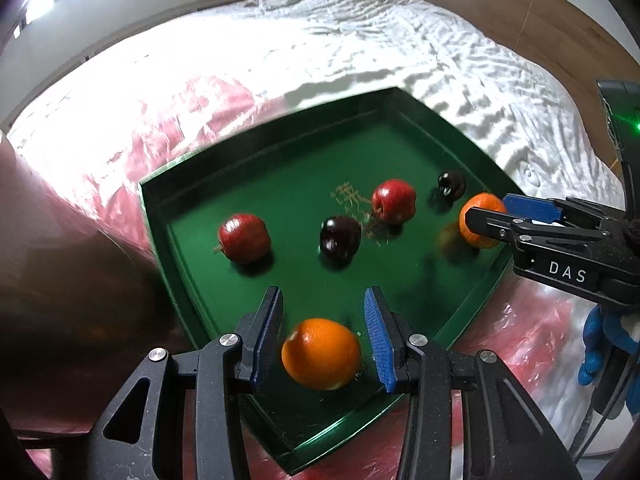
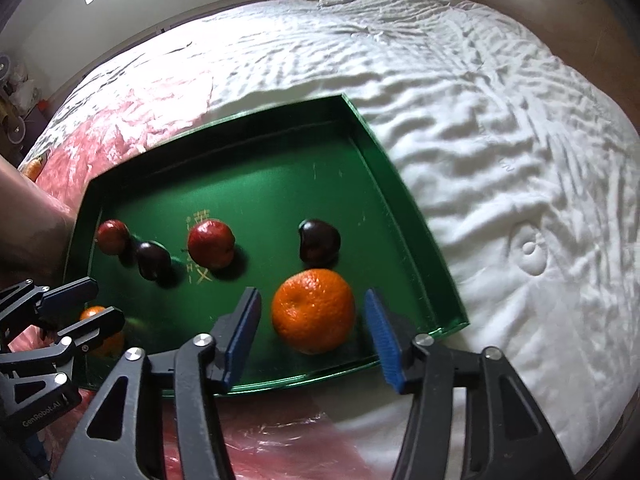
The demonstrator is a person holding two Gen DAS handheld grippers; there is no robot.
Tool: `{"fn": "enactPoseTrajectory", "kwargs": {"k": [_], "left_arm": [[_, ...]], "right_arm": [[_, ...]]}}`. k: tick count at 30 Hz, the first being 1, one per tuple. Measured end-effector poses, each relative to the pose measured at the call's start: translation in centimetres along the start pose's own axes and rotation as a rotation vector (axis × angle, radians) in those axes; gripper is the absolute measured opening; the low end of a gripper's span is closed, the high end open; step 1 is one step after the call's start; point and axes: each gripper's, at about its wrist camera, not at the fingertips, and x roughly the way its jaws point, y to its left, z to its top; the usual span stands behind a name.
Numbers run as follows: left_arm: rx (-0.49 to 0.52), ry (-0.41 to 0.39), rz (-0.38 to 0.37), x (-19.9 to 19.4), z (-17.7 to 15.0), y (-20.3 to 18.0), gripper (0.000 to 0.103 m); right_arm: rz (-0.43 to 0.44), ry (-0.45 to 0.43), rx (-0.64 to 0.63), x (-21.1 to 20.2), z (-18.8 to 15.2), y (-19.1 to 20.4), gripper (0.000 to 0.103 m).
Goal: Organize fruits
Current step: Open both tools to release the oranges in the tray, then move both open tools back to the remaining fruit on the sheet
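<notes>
A green tray lies on the bed and also shows in the right wrist view. It holds two red apples, two dark plums and two oranges. My left gripper is open around one orange at the tray's near corner, pads apart from it. My right gripper is open around the other orange. In the left wrist view the right gripper flanks that orange. The left gripper shows in the right wrist view.
The bed has a wrinkled white cover. Red-pink plastic sheeting lies under and left of the tray. A wooden headboard runs along the far side. A blurred forearm fills the left of the left wrist view.
</notes>
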Motion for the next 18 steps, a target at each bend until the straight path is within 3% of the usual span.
{"fn": "enactPoseTrajectory", "kwargs": {"k": [8, 18], "left_arm": [[0.031, -0.052, -0.024, -3.4, -0.3, -0.6, 0.038], [0.126, -0.071, -0.081, -6.7, -3.4, -2.4, 0.042]], "right_arm": [[-0.022, -0.071, 0.02, -3.6, -0.2, 0.9, 0.103], [-0.039, -0.065, 0.046, -6.3, -3.1, 2.8, 0.103]]}}
